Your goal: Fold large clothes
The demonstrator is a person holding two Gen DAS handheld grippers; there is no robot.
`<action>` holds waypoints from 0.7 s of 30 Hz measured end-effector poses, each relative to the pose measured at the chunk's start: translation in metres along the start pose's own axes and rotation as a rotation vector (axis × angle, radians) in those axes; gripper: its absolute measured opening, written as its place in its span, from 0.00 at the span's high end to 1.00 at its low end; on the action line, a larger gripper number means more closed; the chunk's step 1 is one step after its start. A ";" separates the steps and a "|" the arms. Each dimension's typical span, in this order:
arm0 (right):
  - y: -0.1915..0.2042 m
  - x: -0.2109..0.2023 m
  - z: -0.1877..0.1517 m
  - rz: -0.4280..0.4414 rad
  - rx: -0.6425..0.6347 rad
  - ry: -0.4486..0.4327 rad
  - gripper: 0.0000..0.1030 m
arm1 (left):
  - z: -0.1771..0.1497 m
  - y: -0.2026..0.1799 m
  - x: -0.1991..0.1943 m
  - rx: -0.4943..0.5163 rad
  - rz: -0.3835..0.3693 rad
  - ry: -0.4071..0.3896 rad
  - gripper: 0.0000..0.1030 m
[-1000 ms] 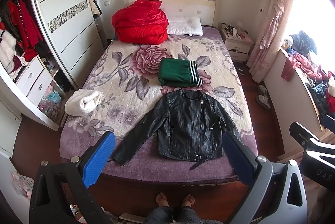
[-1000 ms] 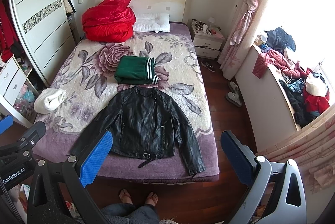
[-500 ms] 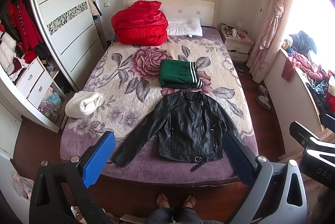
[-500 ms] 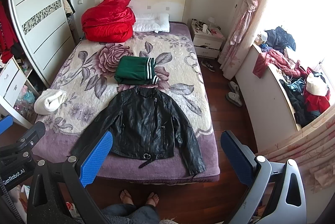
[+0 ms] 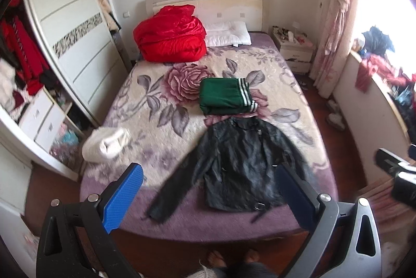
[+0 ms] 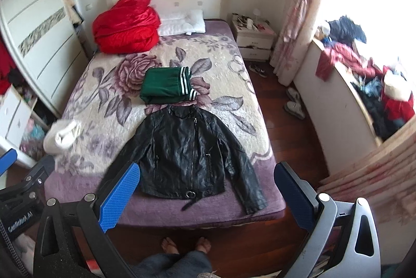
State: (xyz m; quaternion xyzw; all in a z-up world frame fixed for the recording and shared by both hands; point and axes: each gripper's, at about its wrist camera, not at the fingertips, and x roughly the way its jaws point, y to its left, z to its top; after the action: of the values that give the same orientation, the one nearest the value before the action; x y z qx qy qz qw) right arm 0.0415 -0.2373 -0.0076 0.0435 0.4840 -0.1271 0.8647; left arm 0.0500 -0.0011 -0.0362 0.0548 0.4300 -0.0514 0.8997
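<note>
The black jacket [image 6: 191, 155] lies flat at the bed's [image 6: 161, 213] foot, collar toward twelve o'clock, sleeves splayed to seven and five. Your right gripper [image 6: 208, 197] and left gripper [image 5: 210, 200] hover above it, both spread, empty; neither looks clearly nearer.

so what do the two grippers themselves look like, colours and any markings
Both share one design: the left gripper and right gripper each have two fingers with bright blue ribbed pads, black and grey frames with triangular cutouts, and silver bolts. The left gripper's body carries white "GenRobot.AI" lettering. No cables or sleeves show.
</note>
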 end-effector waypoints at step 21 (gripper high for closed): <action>-0.254 0.639 -0.173 -0.084 0.392 0.615 0.04 | -0.123 -0.100 0.400 0.294 0.292 0.394 0.00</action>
State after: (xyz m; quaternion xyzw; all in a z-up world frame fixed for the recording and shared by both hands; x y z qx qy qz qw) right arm 0.1508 -0.5610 -0.6287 0.2246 0.6893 -0.2338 0.6478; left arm 0.1919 -0.1008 -0.4300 0.2550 0.5719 0.0286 0.7791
